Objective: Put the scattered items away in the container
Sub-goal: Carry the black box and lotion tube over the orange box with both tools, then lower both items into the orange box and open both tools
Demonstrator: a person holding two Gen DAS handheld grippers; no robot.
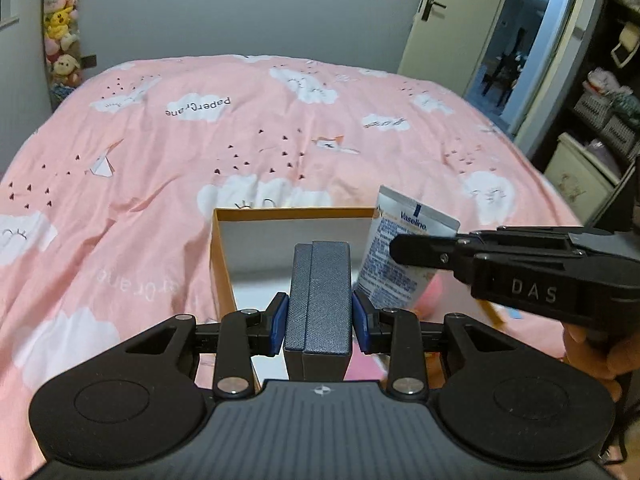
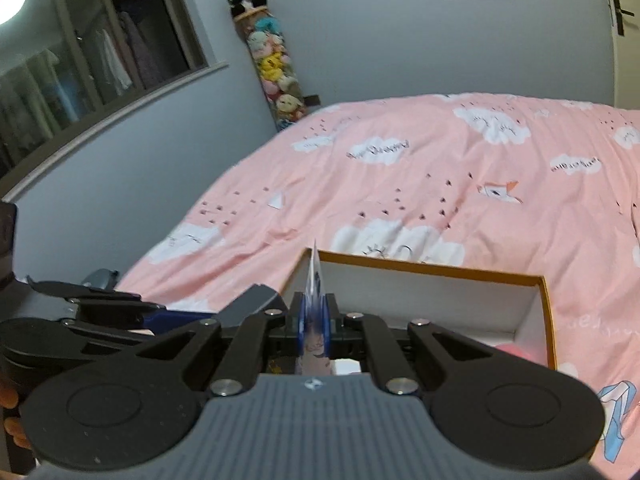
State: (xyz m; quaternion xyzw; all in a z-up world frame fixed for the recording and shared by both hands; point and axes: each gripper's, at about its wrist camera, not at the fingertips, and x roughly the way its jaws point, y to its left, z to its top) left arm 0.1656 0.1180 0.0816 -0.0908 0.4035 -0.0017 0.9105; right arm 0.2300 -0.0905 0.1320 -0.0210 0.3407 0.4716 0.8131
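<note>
Nearest in the left wrist view, the left tongs grip a dark blue-grey textured rectangular case, their blue pads pressed to its two long sides, and hold it above the near edge of the open orange-rimmed white cardboard box. Just to the right, the right tongs come in from the side, pinched tight on a white and blue Vaseline tube, which stands tilted over the box's right wall. In the right wrist view the same tube is seen edge-on between the closed tongs, above the box's near left corner. A person's hand shows under the right tool.

The box sits near the foot edge of the bed, on a pink quilt with white clouds and paper cranes; something pink lies inside it, too hidden to name.

Beyond the bed's far edge stands a pale blue-grey wall. A tall hanging column of plush toys, topped by a panda, fills the far left corner beside a dark window. At the far right a cream door stands open, next to dark shelves with baskets.
</note>
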